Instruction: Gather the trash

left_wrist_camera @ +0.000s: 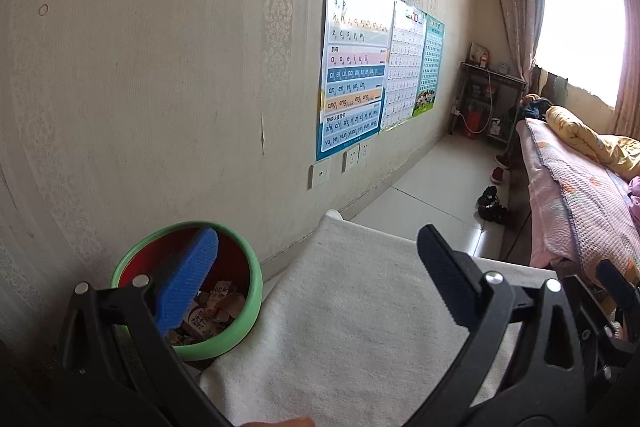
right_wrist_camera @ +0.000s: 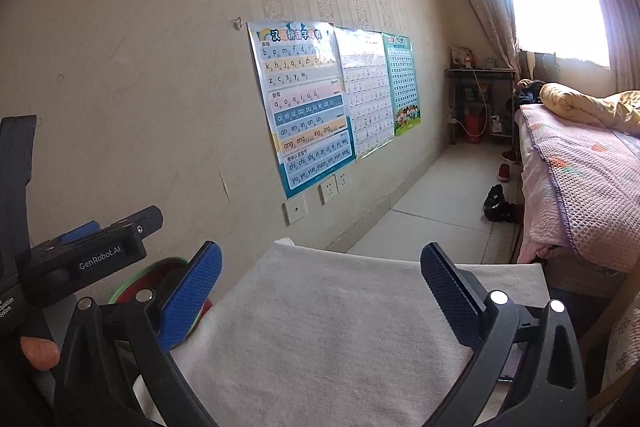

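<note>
A round bin with a green rim and red inside (left_wrist_camera: 244, 311) stands on the floor by the wall, left of a table under a white cloth (left_wrist_camera: 340, 307). Paper scraps and wrappers (left_wrist_camera: 216, 311) lie inside it. My left gripper (left_wrist_camera: 320, 279) is open and empty above the table's left part, its left finger over the bin. My right gripper (right_wrist_camera: 324, 291) is open and empty above the white cloth (right_wrist_camera: 320, 327). The bin's rim (right_wrist_camera: 168, 263) shows behind its left finger. The left gripper's body (right_wrist_camera: 88, 255) shows at the left of the right wrist view.
A wallpapered wall with posters (left_wrist_camera: 352, 75) and sockets (left_wrist_camera: 352, 157) runs along the left. A bed with a pink cover (left_wrist_camera: 580, 187) stands at the right. Shoes (left_wrist_camera: 492, 203) lie on the tiled floor. A small shelf (left_wrist_camera: 488, 99) stands by the curtained window.
</note>
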Action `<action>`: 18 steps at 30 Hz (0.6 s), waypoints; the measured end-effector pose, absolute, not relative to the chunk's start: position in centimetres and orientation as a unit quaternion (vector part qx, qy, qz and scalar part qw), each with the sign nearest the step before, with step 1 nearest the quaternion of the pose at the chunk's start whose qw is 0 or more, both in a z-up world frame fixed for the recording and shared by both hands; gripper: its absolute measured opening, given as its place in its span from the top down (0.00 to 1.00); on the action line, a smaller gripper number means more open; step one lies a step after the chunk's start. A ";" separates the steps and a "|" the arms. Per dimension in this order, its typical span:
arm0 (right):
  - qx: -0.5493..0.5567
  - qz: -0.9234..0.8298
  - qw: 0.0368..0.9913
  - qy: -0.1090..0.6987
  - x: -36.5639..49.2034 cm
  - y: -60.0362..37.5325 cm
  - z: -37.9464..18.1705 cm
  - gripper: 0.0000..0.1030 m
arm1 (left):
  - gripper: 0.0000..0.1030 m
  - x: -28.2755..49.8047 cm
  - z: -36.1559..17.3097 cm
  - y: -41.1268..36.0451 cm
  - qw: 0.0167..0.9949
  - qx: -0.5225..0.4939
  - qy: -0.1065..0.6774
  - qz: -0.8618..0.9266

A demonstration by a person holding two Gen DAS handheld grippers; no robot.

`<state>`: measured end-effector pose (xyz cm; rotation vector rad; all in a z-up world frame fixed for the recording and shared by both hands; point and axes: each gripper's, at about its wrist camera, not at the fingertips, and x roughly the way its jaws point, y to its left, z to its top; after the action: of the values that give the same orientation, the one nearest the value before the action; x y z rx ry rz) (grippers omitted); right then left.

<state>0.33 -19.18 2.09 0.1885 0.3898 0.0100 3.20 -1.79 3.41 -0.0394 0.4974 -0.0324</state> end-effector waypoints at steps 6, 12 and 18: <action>0.094 0.004 0.975 0.202 0.6 -19.1 1.5 0.06 | 0.05 3.1 3.4 -2.1 0.969 -0.012 0.246 -0.020; 0.095 0.003 0.973 0.209 0.8 -19.1 1.3 0.06 | 0.05 3.1 3.3 -2.2 0.968 -0.012 0.249 -0.021; 0.091 0.005 0.972 0.218 1.0 -18.9 0.9 0.06 | 0.05 3.2 3.3 -2.0 0.967 -0.015 0.252 -0.022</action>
<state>1.00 -18.85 0.86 0.1835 0.4408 0.0101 3.17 -2.01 3.26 -0.0296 0.5098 -0.0437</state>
